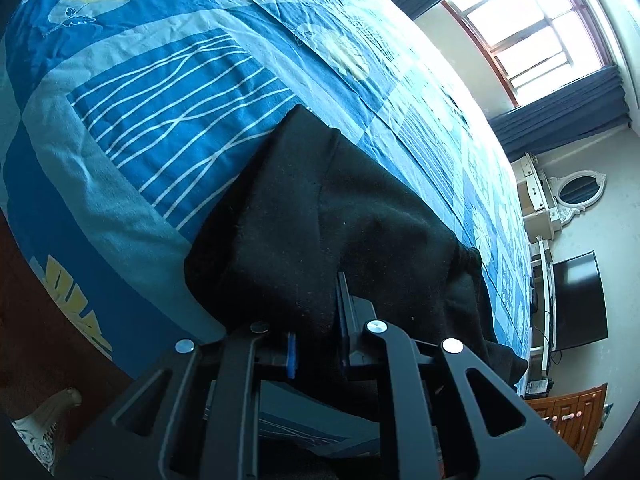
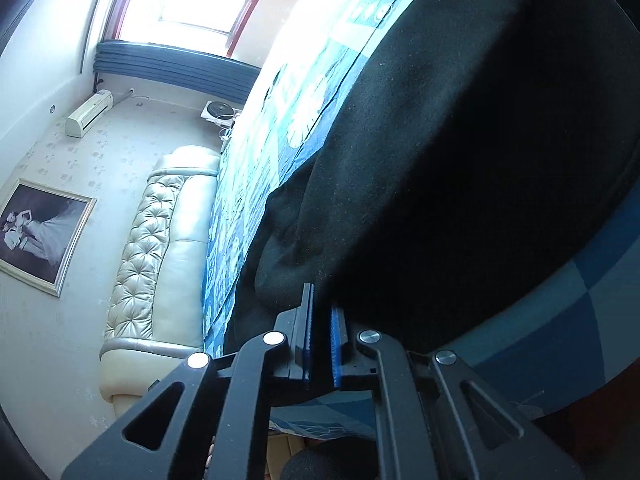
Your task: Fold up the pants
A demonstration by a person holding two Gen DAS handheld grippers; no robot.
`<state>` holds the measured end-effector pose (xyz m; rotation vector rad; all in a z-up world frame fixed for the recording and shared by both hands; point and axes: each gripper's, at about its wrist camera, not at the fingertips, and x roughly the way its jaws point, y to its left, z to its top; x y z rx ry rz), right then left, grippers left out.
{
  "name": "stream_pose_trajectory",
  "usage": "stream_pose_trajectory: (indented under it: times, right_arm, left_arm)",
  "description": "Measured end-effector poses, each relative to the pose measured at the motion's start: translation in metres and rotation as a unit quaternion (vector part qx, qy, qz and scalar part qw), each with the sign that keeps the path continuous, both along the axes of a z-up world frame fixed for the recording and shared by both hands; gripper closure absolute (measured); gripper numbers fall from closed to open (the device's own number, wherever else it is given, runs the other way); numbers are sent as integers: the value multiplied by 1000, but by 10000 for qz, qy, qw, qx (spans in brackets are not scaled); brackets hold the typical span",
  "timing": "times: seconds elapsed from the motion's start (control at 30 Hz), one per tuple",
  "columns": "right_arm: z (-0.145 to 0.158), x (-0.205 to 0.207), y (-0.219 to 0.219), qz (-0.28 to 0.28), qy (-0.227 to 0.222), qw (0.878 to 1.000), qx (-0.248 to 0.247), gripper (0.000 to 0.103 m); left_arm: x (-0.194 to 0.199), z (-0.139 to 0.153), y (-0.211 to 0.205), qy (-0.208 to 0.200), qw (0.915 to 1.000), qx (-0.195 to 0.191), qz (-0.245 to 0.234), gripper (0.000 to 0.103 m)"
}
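The black pants [image 1: 320,220] lie on the bed [image 1: 160,92] near its edge; the left gripper [image 1: 316,344] and right gripper [image 2: 320,340] each pinch their cloth; both should lift evenly, keeping the edge taut and aligned.

Bedroom lit by bright window [image 1: 532,28] w/ blue curtains [image 1: 560,116]; tufted headboard [image 2: 160,248], framed photo [image 2: 38,236], TV [image 1: 580,300] seen along walls.
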<state>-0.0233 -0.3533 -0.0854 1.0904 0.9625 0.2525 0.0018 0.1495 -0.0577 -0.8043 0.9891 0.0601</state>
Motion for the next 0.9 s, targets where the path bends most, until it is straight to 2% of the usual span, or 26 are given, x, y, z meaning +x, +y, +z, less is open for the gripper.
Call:
stream_pose_trajectory:
  times: [0.13,0.2,0.27,0.33,0.43,0.47,0.5,0.6,0.63,0.73,0.8,0.9]
  right_arm:
    - [-26,-9,-3,-46,333,9994,-39,96]
    - [-39,-10,-6,-86,403,9990,194,96]
    - [-35,-9,-9,-56,422,9987,290,95]
    - [-24,-12,-19,-77,412,9989,202,88]
    - [0,-19,-58,-439,230,9987,-78,77]
    - [8,-20,-79,-677,121,9975,-139,76]
    - [16,-21,-100,-942,20,9953,-213,75]
    - [32,-19,-179,-1945,-189,9802,-326,67]
    - [33,-14,-204,-2167,-252,9752,-369,61]
    - [26,1,-270,-2788,-168,9585,-573,61]
    - [14,13,-304,-3045,11,9508,-566,61]
    - [-5,28,-335,-3212,150,9458,-451,61]
  left_arm:
    - [-5,-20,8,119,9998,-161,-64,89]
    - [-5,-25,13,108,9994,-320,-90,89]
    - [-5,-23,16,82,9992,-359,-172,89]
    - [-9,-13,14,1,9996,-81,-264,87]
    - [-20,7,2,-41,9962,804,-328,67]
    - [-23,16,-2,-114,9932,1110,-333,54]
    - [-27,26,-7,-265,9889,1426,-314,41]
    - [-35,51,-22,-649,9721,2251,-70,13]
    - [-36,58,-25,-782,9686,2362,5,11]
    - [-33,68,-32,-1001,9688,2269,27,9]
    - [-25,66,-38,-877,9719,2181,-88,9]
    - [-16,57,-50,-705,9752,2090,-181,9]
